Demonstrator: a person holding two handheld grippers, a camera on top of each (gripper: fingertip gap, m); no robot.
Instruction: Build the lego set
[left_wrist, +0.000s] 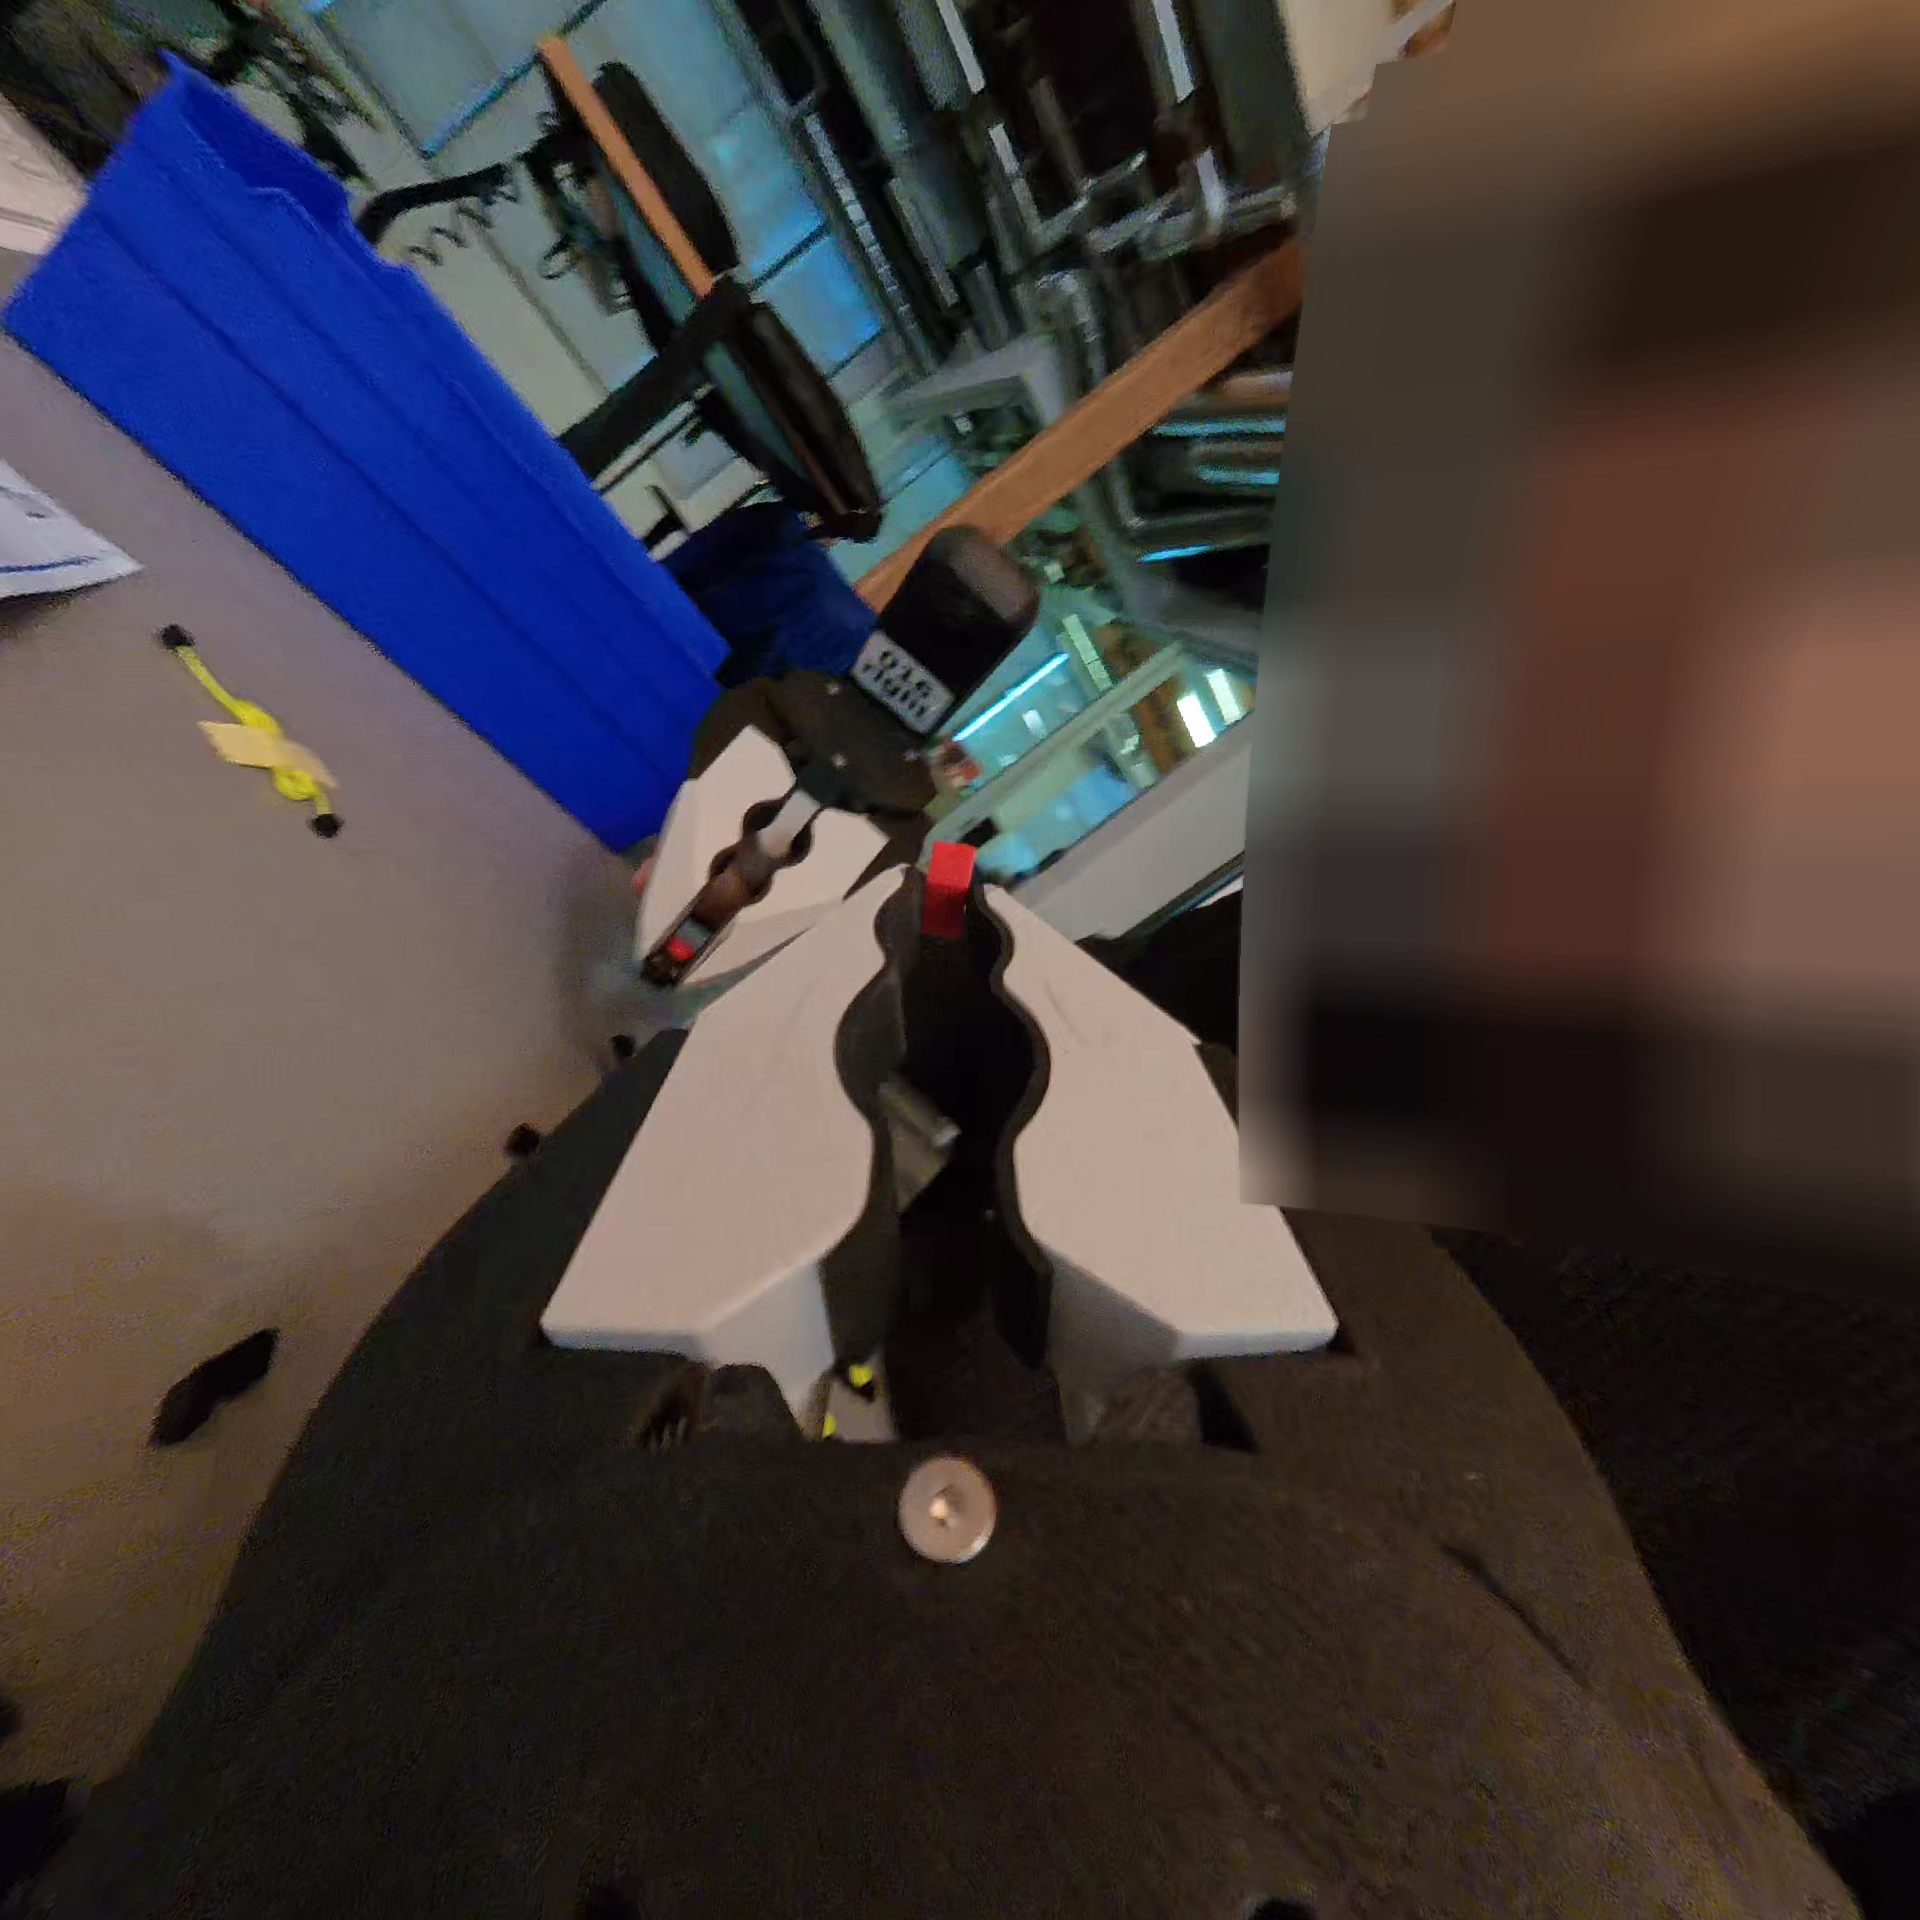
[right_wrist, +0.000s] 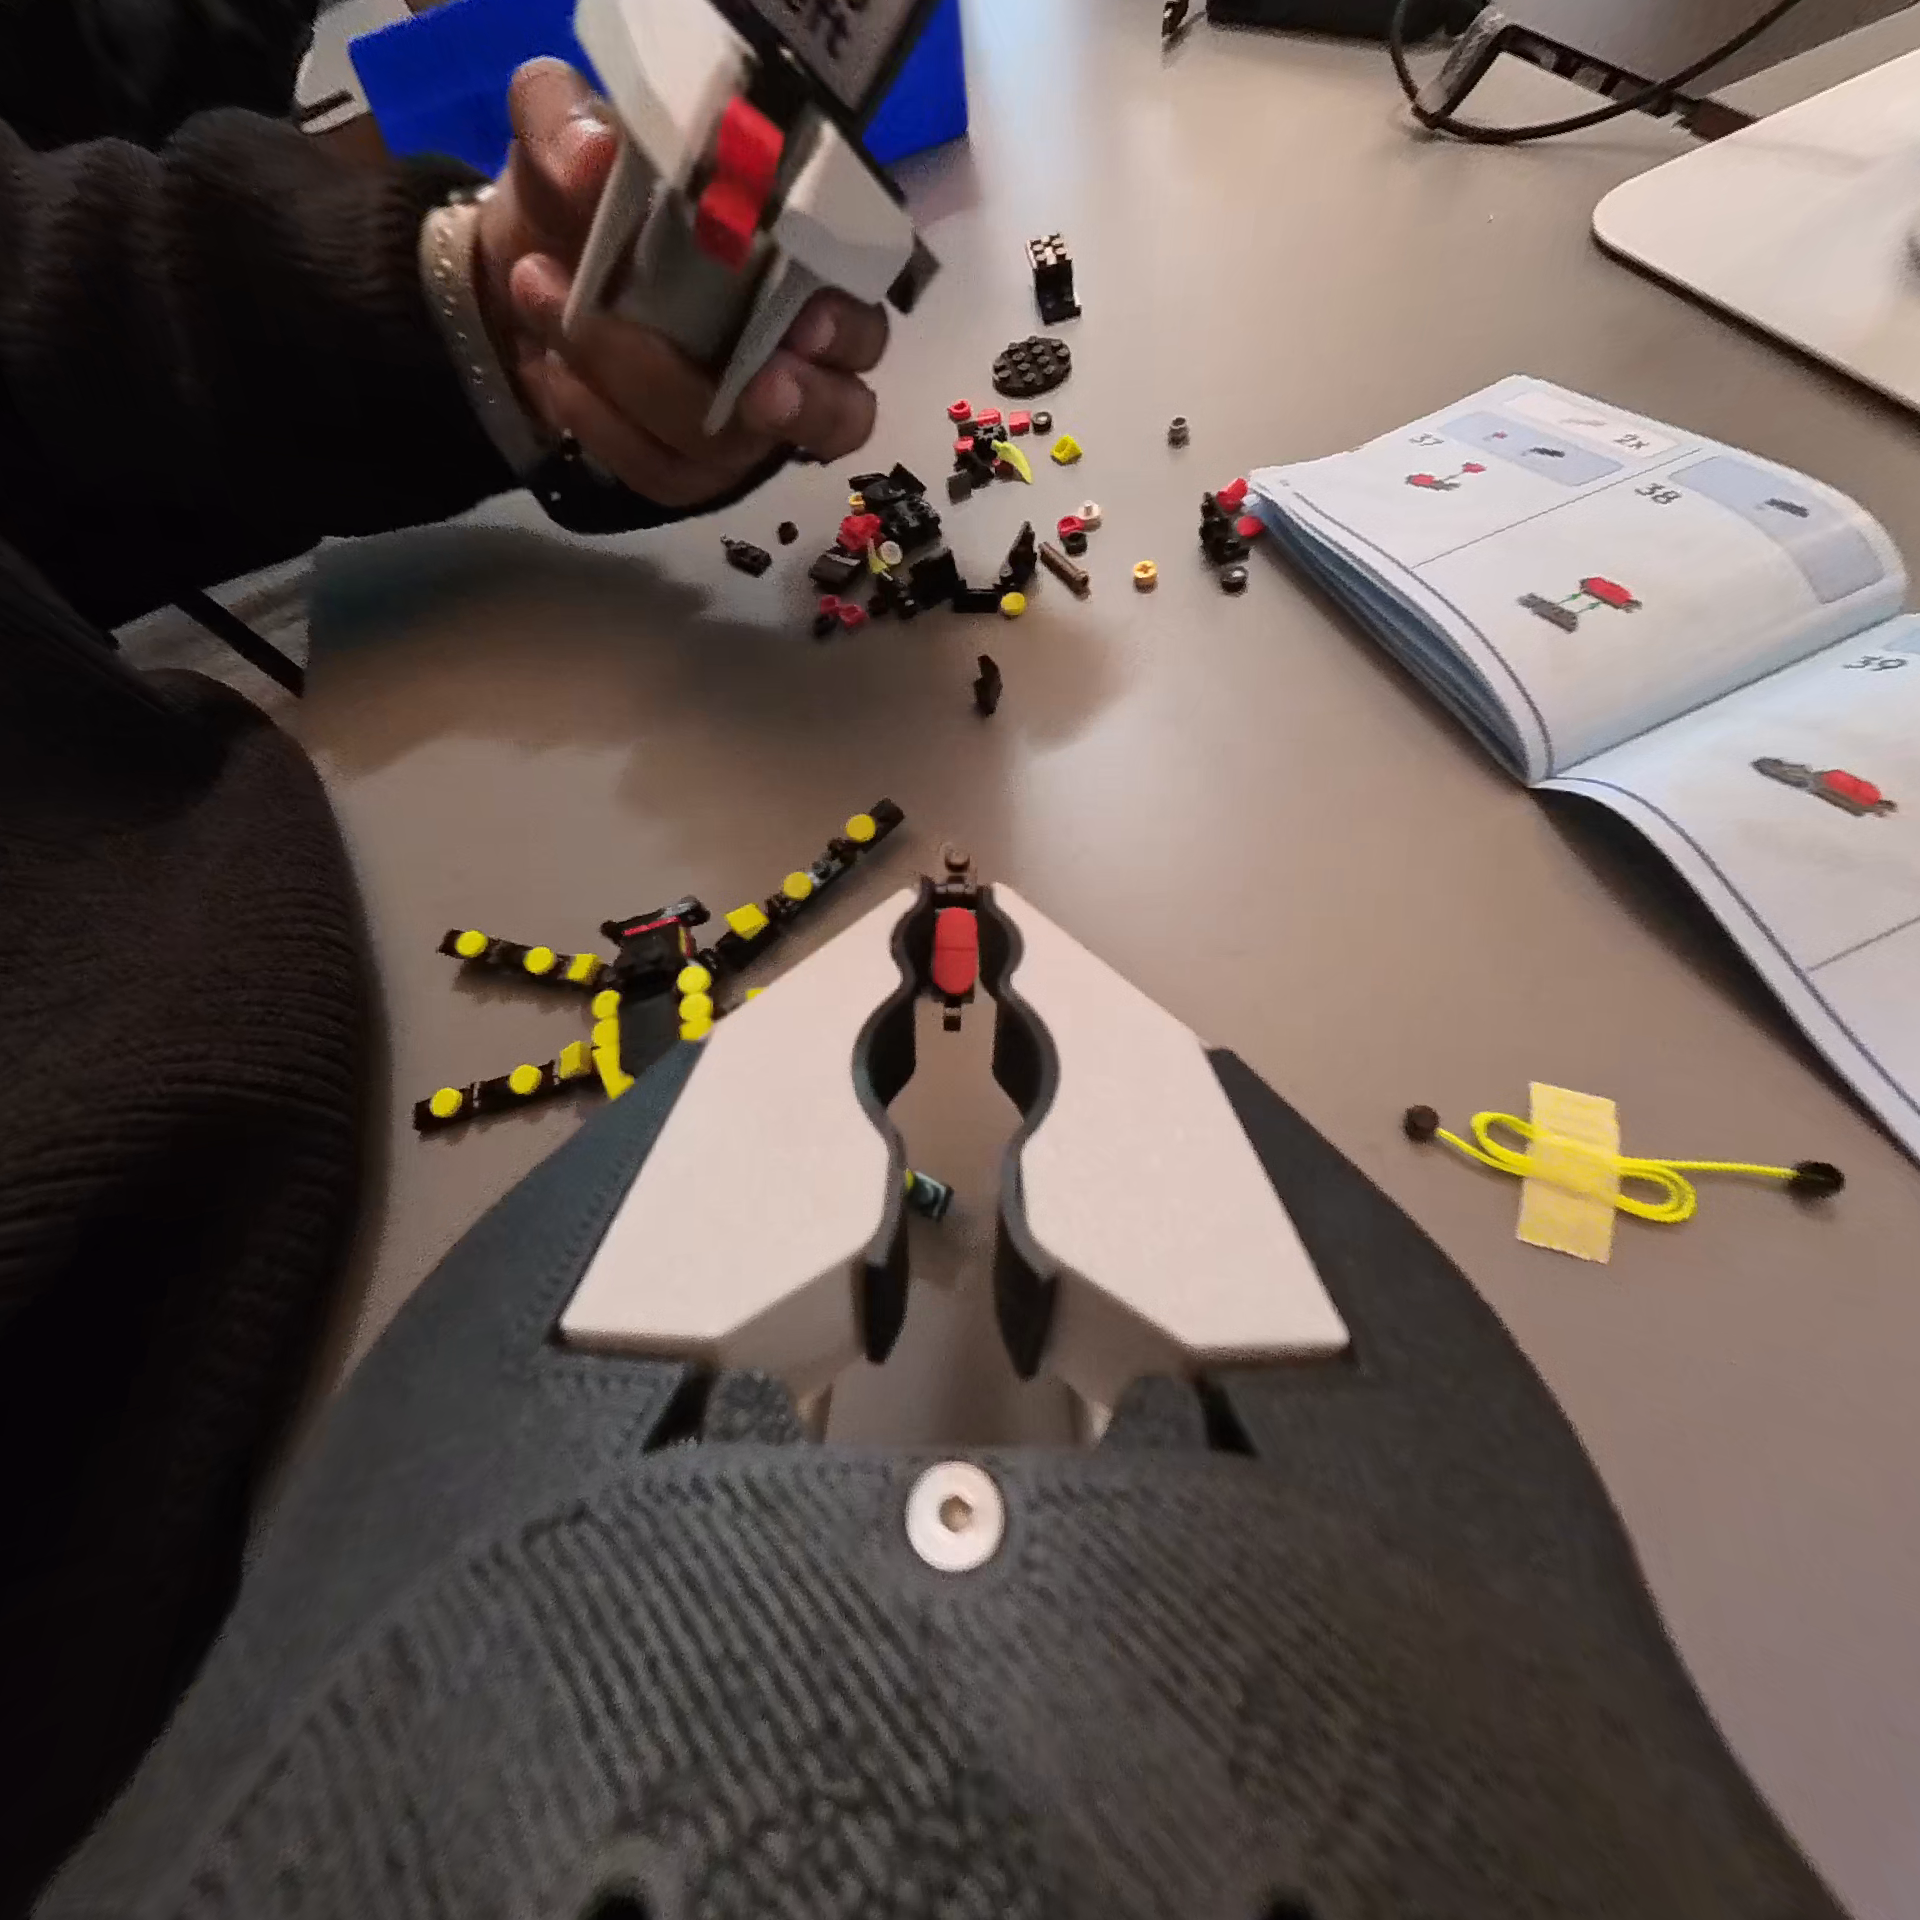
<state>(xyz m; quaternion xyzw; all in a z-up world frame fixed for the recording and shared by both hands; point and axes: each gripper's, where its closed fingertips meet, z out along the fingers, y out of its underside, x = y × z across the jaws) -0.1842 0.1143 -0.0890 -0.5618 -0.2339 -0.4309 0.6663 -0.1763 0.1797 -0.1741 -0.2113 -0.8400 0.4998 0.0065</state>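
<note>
A large blurred patch covers the right side of the left wrist view, and the room behind is tilted and smeared, so little there can be made out. In that view the left gripper (left_wrist: 948, 894) is clenched on a red brick (left_wrist: 950, 885) that sticks out past its tips; the lower part of the brick is hidden in the dark slot between the fingers. Just beyond, left of centre, the right gripper (left_wrist: 717, 914) shows small and blurred, with a bit of red between its fingers. A blue bin (left_wrist: 343, 436) fills the upper left, its far end cut off by the frame.

In the right wrist view the right gripper (right_wrist: 954, 935) is clamped on a small red and black piece (right_wrist: 954, 961) at the centre of the frame, held above the grey table (right_wrist: 1195, 790). The left gripper (right_wrist: 743, 192) is raised in the upper left, tilted and blurred, gripped by a hand (right_wrist: 675, 384) in a dark sleeve, red brick between its fingers. A black and yellow spider-like model (right_wrist: 644, 997) lies at lower left, partly hidden behind the right gripper's fingers. A scatter of loose pieces (right_wrist: 935, 520) sits in the upper middle, too small to tell apart. An open booklet (right_wrist: 1621, 623) at the right is cut off by the frame edge. A yellow cord (right_wrist: 1600, 1169) with tape lies at lower right.
</note>
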